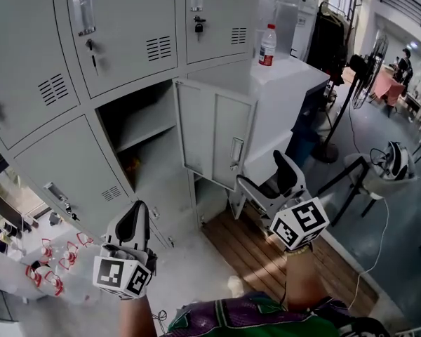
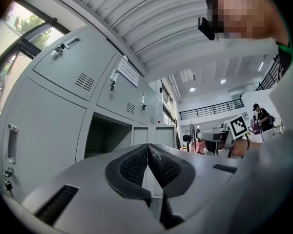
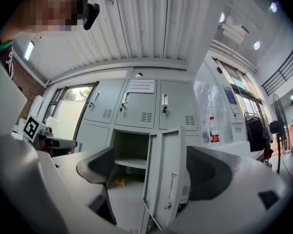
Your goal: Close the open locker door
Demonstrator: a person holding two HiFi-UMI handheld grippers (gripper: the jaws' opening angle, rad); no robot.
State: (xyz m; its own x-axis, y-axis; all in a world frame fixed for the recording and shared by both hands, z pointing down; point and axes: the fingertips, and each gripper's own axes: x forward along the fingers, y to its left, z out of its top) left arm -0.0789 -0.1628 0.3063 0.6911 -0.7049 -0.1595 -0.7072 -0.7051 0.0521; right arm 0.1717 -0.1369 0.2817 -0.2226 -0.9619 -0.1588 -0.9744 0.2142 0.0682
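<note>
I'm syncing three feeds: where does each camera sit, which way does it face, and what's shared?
Head view: on the person's head, looking steeply down at the open grey metal locker door; both forearms, left gripper and right gripper show.
Left gripper view: on that gripper, facing the lockers over closed fingers; the person's head shows.
Right gripper view: on that gripper, door framed between spread fingers; head shows.
Shared: all three see the open door.

Matt grey painted metal locker door (image 1: 214, 135); wood-plank floor strip (image 1: 256, 253); clear plastic bottle (image 1: 267, 45).
</note>
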